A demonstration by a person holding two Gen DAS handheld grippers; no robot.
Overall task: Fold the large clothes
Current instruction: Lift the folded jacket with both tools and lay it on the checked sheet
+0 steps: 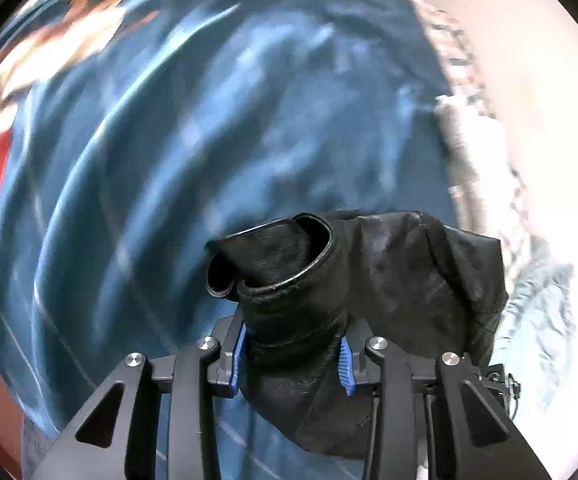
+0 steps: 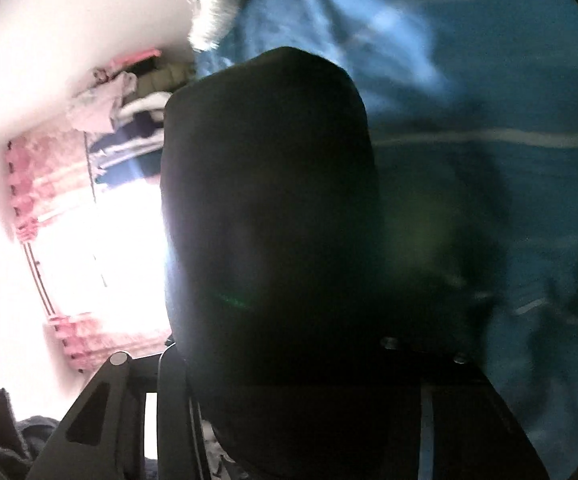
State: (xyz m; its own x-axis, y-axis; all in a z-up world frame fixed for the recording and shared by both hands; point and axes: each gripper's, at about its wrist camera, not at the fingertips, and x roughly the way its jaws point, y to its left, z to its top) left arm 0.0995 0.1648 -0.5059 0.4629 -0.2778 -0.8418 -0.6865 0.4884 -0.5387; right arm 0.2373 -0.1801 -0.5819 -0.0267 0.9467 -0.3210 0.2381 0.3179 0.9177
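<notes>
Left wrist: left tool (image 1: 292,354) grips black garment (image 1: 369,280); right tool (image 2: 289,380) apparently too, obscured.

Garment (image 1: 329,276) black, leathery grain, faint sheen along rolled edge. Same garment in right view (image 2: 269,208) flat black, no pattern readable. Left gripper (image 1: 293,356) black, blue ribbed pads (image 1: 346,366), silver screws. Bedding (image 1: 177,152) blue with thin pale lines, blurred. Wall (image 1: 529,48) pale pink-white. Curtain (image 2: 45,168) pink, mottled, beside white glare of window (image 2: 97,240). Clothes pile (image 2: 129,120) white, navy, pinkish.
</notes>
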